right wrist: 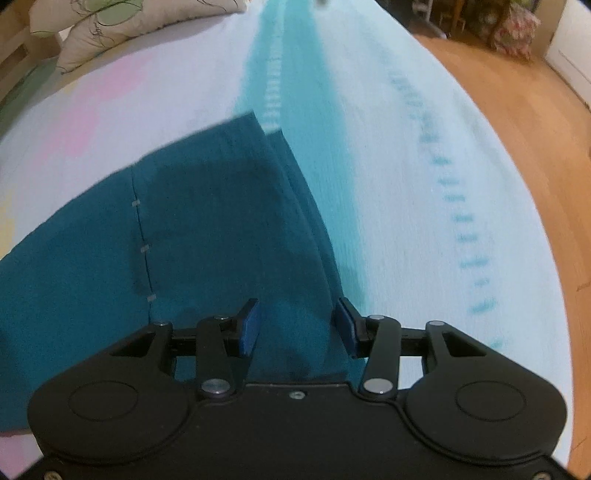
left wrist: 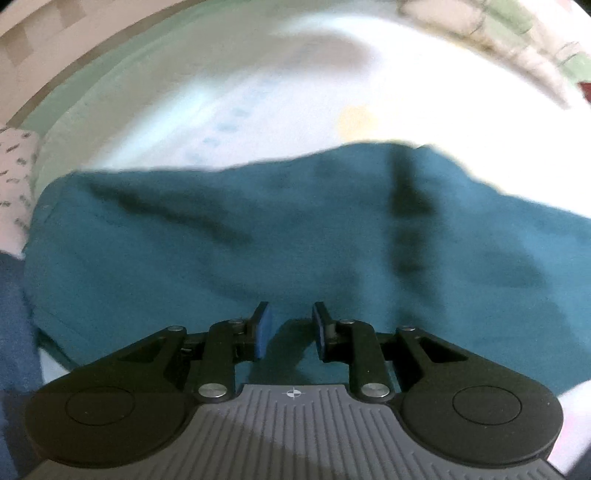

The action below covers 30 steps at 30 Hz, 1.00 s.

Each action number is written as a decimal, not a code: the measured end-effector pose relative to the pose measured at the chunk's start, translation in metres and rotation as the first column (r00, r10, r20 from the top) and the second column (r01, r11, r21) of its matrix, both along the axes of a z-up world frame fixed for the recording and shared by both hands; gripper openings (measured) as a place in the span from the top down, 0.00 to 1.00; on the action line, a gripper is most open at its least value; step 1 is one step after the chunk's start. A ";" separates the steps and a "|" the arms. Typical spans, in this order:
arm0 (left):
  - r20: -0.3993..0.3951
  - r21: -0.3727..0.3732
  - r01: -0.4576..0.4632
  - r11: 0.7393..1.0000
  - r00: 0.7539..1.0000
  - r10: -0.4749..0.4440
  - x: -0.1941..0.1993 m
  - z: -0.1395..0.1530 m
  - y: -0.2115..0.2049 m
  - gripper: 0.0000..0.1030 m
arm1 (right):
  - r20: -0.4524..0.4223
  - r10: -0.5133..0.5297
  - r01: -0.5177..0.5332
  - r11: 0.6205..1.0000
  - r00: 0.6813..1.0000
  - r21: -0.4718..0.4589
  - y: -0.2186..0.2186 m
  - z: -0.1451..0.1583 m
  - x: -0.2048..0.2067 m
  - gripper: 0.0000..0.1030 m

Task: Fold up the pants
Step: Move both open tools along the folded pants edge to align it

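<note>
Two grippers show, one in each wrist view, and both hang over one pair of teal pants spread on a bed. The left gripper (left wrist: 288,330) has its blue pads a narrow gap apart, with flat teal cloth seen through the gap below them; nothing is pinched between them. The right gripper (right wrist: 296,326) stands wider, its pads either side of the pants' layered edge without pressing it, so it is open too.

In the left view the pants (left wrist: 295,240) fill the middle as a broad band running across the picture from side to side, with two dark creases, one slanting at the left and one running straight up and down at the right. In the right view the pants (right wrist: 192,229) run away from the gripper toward the upper middle, narrowing to a corner, with their stacked edges along the right side and one stitched seam bearing three small pale marks at the left.

Only the left view shows a dotted pink cloth (left wrist: 16,173) at its left edge. Only the right view shows the wooden floor (right wrist: 517,110), two leaf-patterned pillows (right wrist: 110,26) and the bedsheet's (right wrist: 388,166) teal stripe. The left view is blurred.
</note>
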<state>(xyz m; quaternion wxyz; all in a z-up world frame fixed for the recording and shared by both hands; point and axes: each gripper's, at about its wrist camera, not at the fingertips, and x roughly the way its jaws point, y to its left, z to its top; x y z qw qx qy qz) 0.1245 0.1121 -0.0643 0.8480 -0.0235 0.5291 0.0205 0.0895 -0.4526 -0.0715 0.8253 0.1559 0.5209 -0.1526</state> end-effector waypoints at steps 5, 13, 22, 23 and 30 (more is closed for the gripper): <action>0.060 -0.041 0.132 0.990 0.990 -0.130 0.001 0.020 -0.053 0.78 | 0.035 -0.003 0.002 1.000 0.999 0.021 0.004 0.004 -0.004 0.91; 0.003 -0.134 0.344 0.929 0.938 -0.347 -0.001 -0.003 -0.159 0.78 | 0.063 0.017 -0.016 1.000 0.998 -0.017 0.005 0.029 -0.017 0.93; -0.097 -0.093 0.425 0.901 0.896 -0.433 -0.008 -0.036 -0.183 0.77 | 0.099 0.030 -0.028 0.999 0.995 -0.028 -0.009 0.020 -0.019 0.66; -0.098 -0.090 0.431 0.898 0.893 -0.439 -0.008 -0.036 -0.183 0.77 | 0.143 0.022 -0.017 0.999 0.989 -0.030 -0.011 0.023 -0.017 0.48; -0.105 -0.100 0.405 0.909 0.904 -0.415 -0.007 -0.033 -0.180 0.77 | 0.203 0.047 -0.044 0.999 0.978 -0.020 -0.025 0.009 0.034 0.33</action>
